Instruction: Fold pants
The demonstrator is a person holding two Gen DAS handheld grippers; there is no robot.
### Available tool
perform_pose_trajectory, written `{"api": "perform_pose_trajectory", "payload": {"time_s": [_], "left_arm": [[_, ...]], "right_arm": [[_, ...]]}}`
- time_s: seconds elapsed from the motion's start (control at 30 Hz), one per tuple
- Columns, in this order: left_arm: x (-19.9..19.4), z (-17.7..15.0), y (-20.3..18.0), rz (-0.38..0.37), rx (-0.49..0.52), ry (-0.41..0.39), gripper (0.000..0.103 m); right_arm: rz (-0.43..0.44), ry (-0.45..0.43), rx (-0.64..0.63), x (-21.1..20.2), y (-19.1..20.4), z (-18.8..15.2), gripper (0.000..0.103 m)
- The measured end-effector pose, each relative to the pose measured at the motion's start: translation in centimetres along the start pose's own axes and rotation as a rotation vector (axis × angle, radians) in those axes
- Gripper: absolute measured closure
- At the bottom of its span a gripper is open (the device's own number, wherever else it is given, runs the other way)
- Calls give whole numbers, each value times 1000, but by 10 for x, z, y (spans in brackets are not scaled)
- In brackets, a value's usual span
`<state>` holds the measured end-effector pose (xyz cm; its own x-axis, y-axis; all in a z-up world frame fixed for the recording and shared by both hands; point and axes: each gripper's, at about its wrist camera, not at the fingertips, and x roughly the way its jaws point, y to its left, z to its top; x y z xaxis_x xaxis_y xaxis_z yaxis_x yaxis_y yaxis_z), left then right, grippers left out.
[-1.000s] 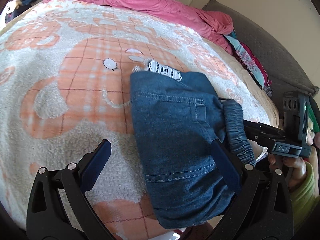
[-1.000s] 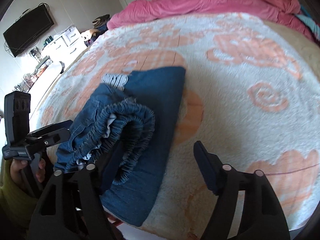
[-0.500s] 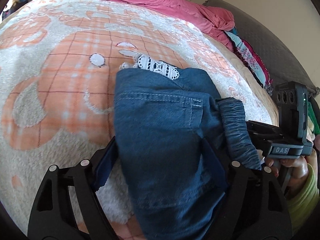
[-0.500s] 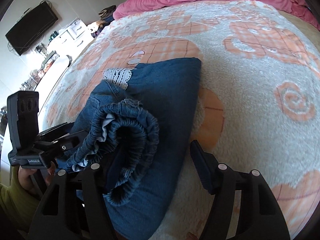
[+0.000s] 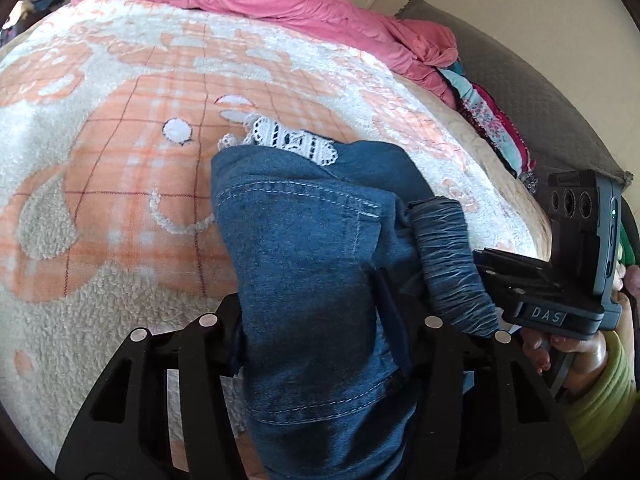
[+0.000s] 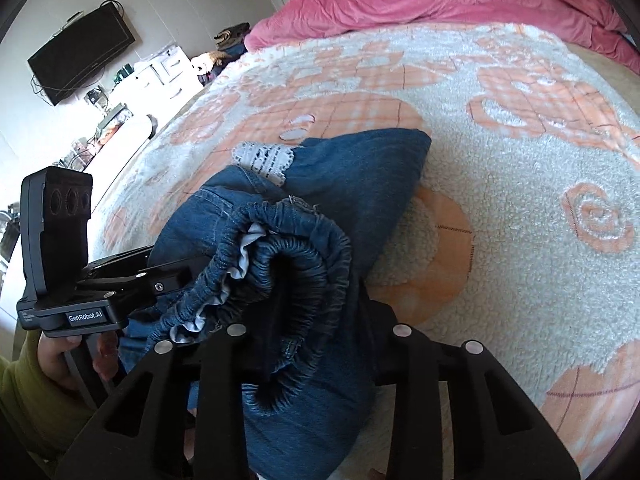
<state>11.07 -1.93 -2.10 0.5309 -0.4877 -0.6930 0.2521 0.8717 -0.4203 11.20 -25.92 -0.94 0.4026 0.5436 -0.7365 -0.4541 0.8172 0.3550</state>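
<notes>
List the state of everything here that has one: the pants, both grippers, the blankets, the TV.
Pants: folded into a bundle, near edge gripped from both sides, lace trim showing at the far end.
Waistband: bunched and curled on top.
Left gripper: shut on the pants.
Right gripper: shut on the pants.
Fleece blanket: spread flat.
Pink blanket: bunched at the far end.
TV: off.

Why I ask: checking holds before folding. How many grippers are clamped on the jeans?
2. The left gripper clamps the jeans at their near pocket-side edge; the right gripper clamps the bunched elastic waistband end.
</notes>
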Motion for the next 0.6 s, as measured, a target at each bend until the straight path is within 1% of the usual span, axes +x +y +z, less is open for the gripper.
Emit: {"api": "perform_pose_trajectory", "payload": {"time_s": [0.2,0.23,0.37,0.4,0.5,0.6], "left_arm": [[-8,0,-4,-29,3,-17,60],[-10,0,-6,-32,6,-21,63],[-17,3,-11,-50,11,-34,64],[-19,5,-13,-54,15,-36,66],[-22,11,-17,-45,26,-46,66],[-24,18,-17,-40,21,-51,66]], "right_arm": [[-3,-46,-18,-5,13,-2,74],[-2,-55,-20,-6,16,-2,74],[6,-91,-52,-14,29,0,75],[11,-101,-64,-17,32,2,75],[3,-122,-90,-22,38,10,76],[13,-126,-88,-23,38,18,76]]}}
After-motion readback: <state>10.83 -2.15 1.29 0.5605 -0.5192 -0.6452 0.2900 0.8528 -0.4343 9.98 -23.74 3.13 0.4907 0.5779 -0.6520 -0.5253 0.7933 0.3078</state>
